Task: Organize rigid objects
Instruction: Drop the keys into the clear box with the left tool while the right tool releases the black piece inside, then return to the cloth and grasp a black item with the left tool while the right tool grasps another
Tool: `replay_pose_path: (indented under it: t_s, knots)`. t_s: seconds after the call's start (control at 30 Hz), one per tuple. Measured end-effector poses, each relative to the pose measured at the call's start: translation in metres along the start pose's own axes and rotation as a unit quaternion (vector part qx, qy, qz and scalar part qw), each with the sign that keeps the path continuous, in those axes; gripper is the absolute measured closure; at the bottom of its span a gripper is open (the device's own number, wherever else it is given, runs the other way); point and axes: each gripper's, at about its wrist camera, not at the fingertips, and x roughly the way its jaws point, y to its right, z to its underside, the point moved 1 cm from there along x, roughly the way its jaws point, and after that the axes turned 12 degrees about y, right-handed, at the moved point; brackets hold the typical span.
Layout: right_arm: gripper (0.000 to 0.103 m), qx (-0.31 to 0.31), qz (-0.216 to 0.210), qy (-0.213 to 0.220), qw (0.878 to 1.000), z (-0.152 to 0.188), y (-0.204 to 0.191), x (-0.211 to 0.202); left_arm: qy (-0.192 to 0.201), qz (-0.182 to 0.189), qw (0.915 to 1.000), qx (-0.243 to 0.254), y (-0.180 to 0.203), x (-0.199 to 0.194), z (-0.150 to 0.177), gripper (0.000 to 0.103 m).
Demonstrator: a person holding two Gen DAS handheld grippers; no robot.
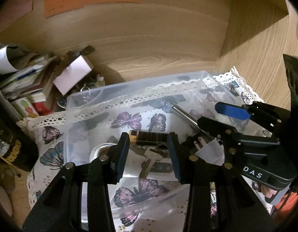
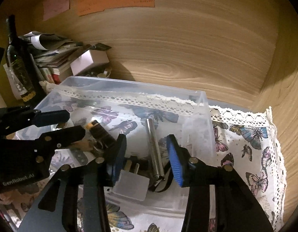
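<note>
A: Step? Looks like sorting into the clear plastic bin (image 2: 199, 104) on the butterfly-print lace-edged cloth (image 2: 251, 135) over the wooden desk (image 2: 187, 58). Several rigid items already lie in the bin, so I'd judge it partway through.

B: Contents?

A: Dark brown ribbed lighter with gold cap (image 1: 149, 137), loose metal keys (image 1: 150, 154), a small round white lid-like thing (image 1: 99, 151) (too blurred to name), a long silver metal cylinder (image 2: 153, 147), and a white power plug with black pins (image 2: 132, 183).

B: Left gripper (image 1: 148, 154)?

A: Jaws wide apart, hovering over the lighter and keys. Holds nothing; no contact that I can see.

B: Right gripper (image 2: 147, 154)?

A: Also wide, nothing gripped. It straddles the silver cylinder and the plug; the left pad (image 2: 116, 164) sits right by the plug, can't tell if touching.

B: Next move?

A: Guess: either arm drops and pinches an item to reposition it, or both pull out for another object. The two grippers are close together (collision risk), and the cylinder could roll when squeezed.

B: Clutter?

A: Stacked books and papers (image 2: 52, 58) and a dark glass wine bottle (image 2: 17, 61), back left, outside the bin.
</note>
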Motion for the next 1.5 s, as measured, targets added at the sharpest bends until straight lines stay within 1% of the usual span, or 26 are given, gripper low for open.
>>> replay_pose_path:
  t_s: [0.03, 0.07, 0.1, 0.13, 0.2, 0.27, 0.33, 0.47, 0.57, 0.67, 0.77, 0.9, 1.03, 1.17, 1.33, 1.37, 1.4, 1.47, 1.5]
  knots:
    - [0.062, -0.001, -0.002, 0.001, 1.0, -0.001, -0.001, -0.002, 0.003, -0.003, 1.0, 0.001, 0.0, -0.003, -0.001, 0.06]
    - [0.062, -0.003, -0.004, 0.005, 1.0, -0.002, -0.001, -0.007, 0.009, -0.007, 0.9999, 0.002, 0.0, -0.009, -0.002, 0.057]
    - [0.06, -0.003, -0.004, 0.009, 1.0, -0.003, -0.002, -0.009, 0.014, -0.01, 0.9998, 0.003, 0.0, -0.013, -0.003, 0.053]
    - [0.058, -0.003, -0.005, 0.015, 1.0, -0.005, -0.002, -0.015, 0.019, -0.012, 0.9997, 0.003, 0.0, -0.017, -0.004, 0.05]
    - [0.051, -0.001, -0.007, 0.026, 1.0, -0.006, -0.002, -0.024, 0.033, -0.02, 0.9992, 0.007, 0.001, -0.029, -0.006, 0.041]
    - [0.049, 0.001, -0.01, 0.037, 0.999, -0.007, -0.002, -0.036, 0.048, -0.027, 0.9985, 0.01, 0.002, -0.042, -0.007, 0.037]
    - [0.049, 0.001, -0.01, 0.045, 0.999, -0.007, -0.002, -0.047, 0.057, -0.03, 0.9979, 0.011, 0.003, -0.053, -0.007, 0.035]
    - [0.042, 0.001, -0.01, 0.061, 0.998, -0.004, -0.002, -0.068, 0.07, -0.031, 0.997, 0.007, 0.005, -0.073, -0.003, 0.027]
    - [0.042, -0.002, -0.007, 0.069, 0.998, 0.0, -0.004, -0.083, 0.076, -0.034, 0.9965, 0.005, 0.006, -0.084, 0.003, 0.024]
    - [0.041, 0.0, -0.006, 0.073, 0.997, 0.006, -0.004, -0.094, 0.075, -0.034, 0.9966, 0.004, 0.008, -0.093, 0.011, 0.021]
    - [0.034, 0.008, -0.006, 0.076, 0.997, 0.014, -0.002, -0.105, 0.067, -0.031, 0.9973, 0.0, 0.011, -0.098, 0.02, 0.017]
    - [0.034, 0.016, -0.007, 0.071, 0.997, 0.029, 0.001, -0.115, 0.044, -0.027, 0.9987, -0.002, 0.015, -0.096, 0.036, 0.016]
    - [0.034, 0.021, -0.008, 0.051, 0.998, 0.049, 0.003, -0.117, -0.003, -0.013, 0.9999, -0.007, 0.022, -0.085, 0.061, 0.016]
    - [0.034, 0.027, -0.008, 0.026, 0.999, 0.071, 0.005, -0.116, -0.044, 0.001, 0.999, -0.007, 0.033, -0.071, 0.085, 0.016]
    - [0.034, 0.034, -0.017, 0.001, 0.999, 0.09, 0.006, -0.114, -0.065, 0.018, 0.9977, -0.011, 0.044, -0.064, 0.101, 0.017]
    - [0.034, 0.033, -0.019, -0.003, 0.999, 0.092, 0.005, -0.114, -0.068, 0.02, 0.9974, -0.011, 0.045, -0.062, 0.102, 0.021]
    - [0.034, 0.033, -0.021, -0.007, 0.999, 0.095, 0.004, -0.114, -0.074, 0.023, 0.9969, -0.012, 0.046, -0.059, 0.104, 0.027]
    - [0.034, 0.032, -0.026, -0.012, 0.999, 0.098, 0.002, -0.112, -0.079, 0.034, 0.9961, -0.018, 0.047, -0.057, 0.108, 0.031]
    - [0.034, 0.032, -0.03, -0.015, 0.999, 0.1, 0.0, -0.111, -0.078, 0.037, 0.9961, -0.02, 0.046, -0.058, 0.107, 0.038]
